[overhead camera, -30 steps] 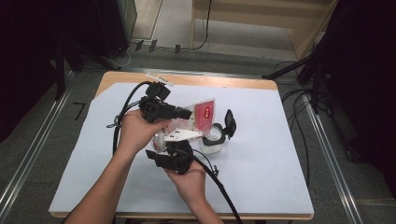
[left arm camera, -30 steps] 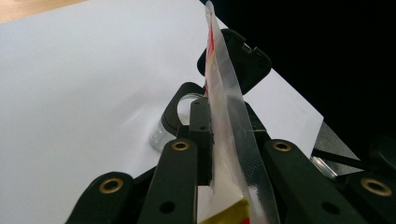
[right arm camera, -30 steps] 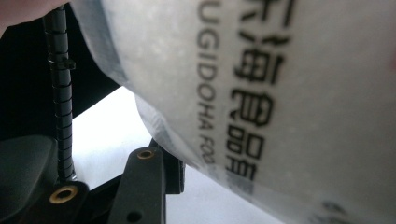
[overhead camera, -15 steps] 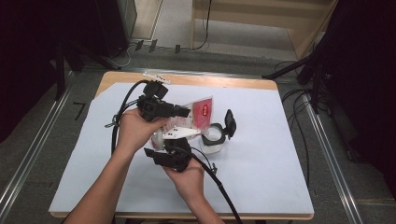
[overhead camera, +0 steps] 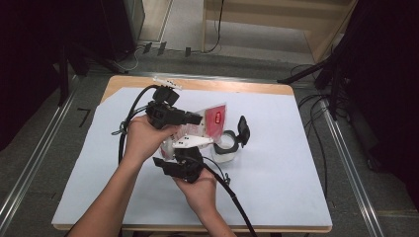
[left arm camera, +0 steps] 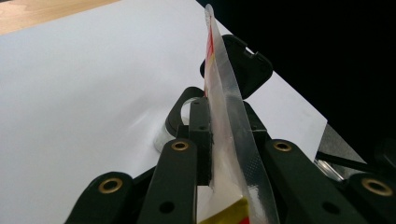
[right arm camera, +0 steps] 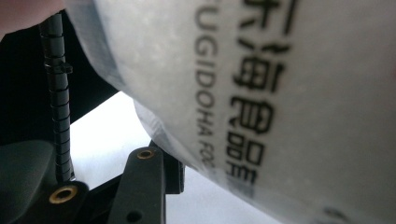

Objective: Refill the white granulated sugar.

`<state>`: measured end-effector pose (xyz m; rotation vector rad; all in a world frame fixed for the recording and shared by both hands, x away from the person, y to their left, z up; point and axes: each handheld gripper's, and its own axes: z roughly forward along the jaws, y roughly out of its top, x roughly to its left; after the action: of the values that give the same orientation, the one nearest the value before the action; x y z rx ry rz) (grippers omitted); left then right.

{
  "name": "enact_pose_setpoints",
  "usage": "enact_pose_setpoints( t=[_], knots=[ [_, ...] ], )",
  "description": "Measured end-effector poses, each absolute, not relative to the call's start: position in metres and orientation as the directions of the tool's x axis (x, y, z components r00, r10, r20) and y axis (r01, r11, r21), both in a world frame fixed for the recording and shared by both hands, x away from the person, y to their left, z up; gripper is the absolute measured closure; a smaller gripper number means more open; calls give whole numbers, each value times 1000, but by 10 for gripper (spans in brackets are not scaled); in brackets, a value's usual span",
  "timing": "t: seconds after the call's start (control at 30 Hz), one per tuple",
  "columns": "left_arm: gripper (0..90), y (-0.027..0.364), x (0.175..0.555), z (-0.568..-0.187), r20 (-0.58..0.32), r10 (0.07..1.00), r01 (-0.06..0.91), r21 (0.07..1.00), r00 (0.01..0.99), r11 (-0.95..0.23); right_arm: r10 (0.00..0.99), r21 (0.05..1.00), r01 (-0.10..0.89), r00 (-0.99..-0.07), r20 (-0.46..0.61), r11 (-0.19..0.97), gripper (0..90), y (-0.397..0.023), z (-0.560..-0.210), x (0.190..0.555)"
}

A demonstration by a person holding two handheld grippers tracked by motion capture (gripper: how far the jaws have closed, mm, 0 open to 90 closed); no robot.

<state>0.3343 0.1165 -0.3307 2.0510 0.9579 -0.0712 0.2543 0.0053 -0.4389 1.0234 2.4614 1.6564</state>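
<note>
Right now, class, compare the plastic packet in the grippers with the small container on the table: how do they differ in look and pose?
The packet is thin, flat and flexible, red and clear; the container is round and rigid, clear with a black rim.
The packet is held off the table, edge-on between the left gripper jaws; the container rests on the white table cover, its black lid flipped open.
Both are partly see-through.

Both grippers crowd the table's (overhead camera: 296,197) middle, the clear pouch (overhead camera: 210,121) stretched between them. Just to their right a small container (overhead camera: 225,148) with a raised black lid (overhead camera: 243,131) blocks the way. The white sheet lies bare to the far right and left. The black cables (overhead camera: 232,197) trail back past the near edge, probably snagging low passes.
</note>
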Motion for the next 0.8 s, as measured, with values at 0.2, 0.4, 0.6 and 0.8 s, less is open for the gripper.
enact_pose_setpoints(
  t=[0.2,0.4,0.6,0.8],
  knots=[
    [806,116,335,-332,-368,604,648,678,708,-347,515,826,516,-784,348,227,628,5,-440,254],
    [802,116,335,-332,-368,604,650,676,706,-347,517,826,518,-781,351,223,628,5,-439,254],
    [799,116,335,-333,-372,601,648,681,707,-340,516,825,519,-781,352,222,628,5,-439,254],
    [799,115,335,-333,-366,603,645,682,709,-344,519,823,524,-777,356,220,628,5,-439,253]
  ],
)
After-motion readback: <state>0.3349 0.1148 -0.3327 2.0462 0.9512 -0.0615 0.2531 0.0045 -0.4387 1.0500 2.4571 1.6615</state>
